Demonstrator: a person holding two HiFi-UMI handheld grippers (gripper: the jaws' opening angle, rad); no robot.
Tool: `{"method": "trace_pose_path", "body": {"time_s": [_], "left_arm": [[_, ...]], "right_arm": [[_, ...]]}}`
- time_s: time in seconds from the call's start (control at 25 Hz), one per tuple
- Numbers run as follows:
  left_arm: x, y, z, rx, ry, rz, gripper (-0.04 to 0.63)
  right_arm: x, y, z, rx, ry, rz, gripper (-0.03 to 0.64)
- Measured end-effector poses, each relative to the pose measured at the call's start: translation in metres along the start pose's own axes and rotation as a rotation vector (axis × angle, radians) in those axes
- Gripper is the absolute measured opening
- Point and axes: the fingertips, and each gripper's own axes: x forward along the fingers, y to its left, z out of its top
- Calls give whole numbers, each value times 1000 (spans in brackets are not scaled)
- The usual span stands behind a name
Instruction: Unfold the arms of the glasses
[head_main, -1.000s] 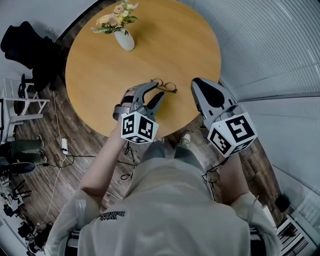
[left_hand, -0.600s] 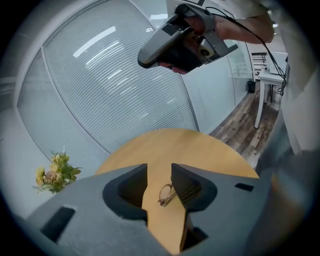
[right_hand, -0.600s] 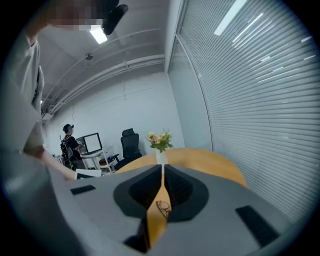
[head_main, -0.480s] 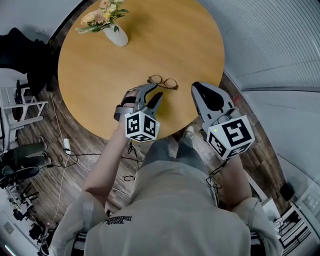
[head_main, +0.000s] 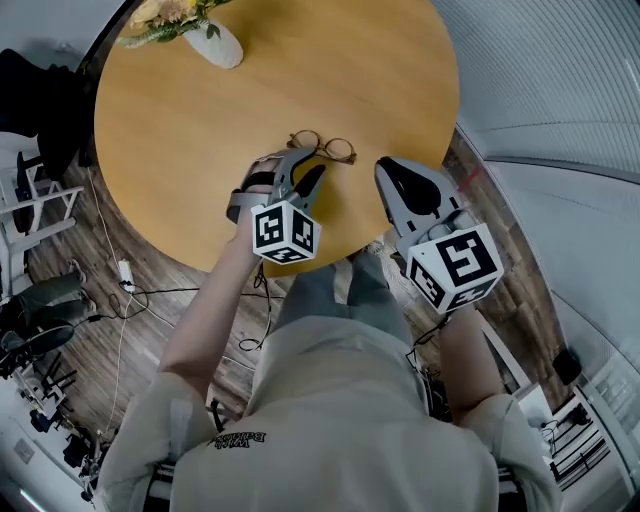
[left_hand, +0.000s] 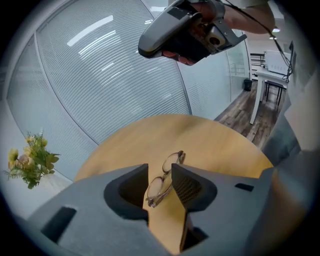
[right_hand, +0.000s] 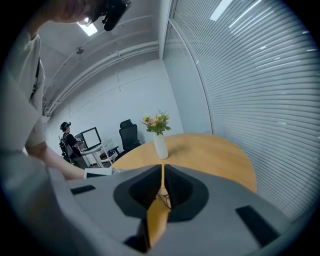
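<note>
No legible text, shirt print (head_main: 237, 438) blurred

- A round table with a light-brown wooden top (head_main: 200, 120) stands on a dark wood-plank floor (head_main: 90, 340).
- A white ceramic vase of pale flowers (head_main: 215, 45) stands near the far edge of the tabletop.
- A curved wall of horizontal white slatted blinds (head_main: 540, 60) runs close along one side of the table.
- A black office chair (right_hand: 128, 134) stands beyond the table, beside a white desk (right_hand: 100, 150) with a dark monitor (right_hand: 92, 136).
- A white power strip (head_main: 124, 272) and black cables (head_main: 180, 292) lie on the floor.
- A rectangular ceiling lamp (right_hand: 89, 28) is lit.
</note>
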Motion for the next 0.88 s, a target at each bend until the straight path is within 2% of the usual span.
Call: {"method": "trace_pose_path", "body": {"time_s": [0.16, 0.32, 0.56, 0.88], "left_arm": [[17, -2, -12, 13, 29, -2, 138], [31, -9, -22, 74, 54, -36, 138], [44, -7, -34, 114, 111, -15, 137], [55, -8, -33, 149, 130, 1, 135]], "right_arm": [[9, -5, -10, 2, 24, 0, 37], [14, -12, -18, 11, 38, -16, 35], [14, -21, -32, 11, 67, -50, 36], [4, -27, -50, 22, 91, -90, 36]]}}
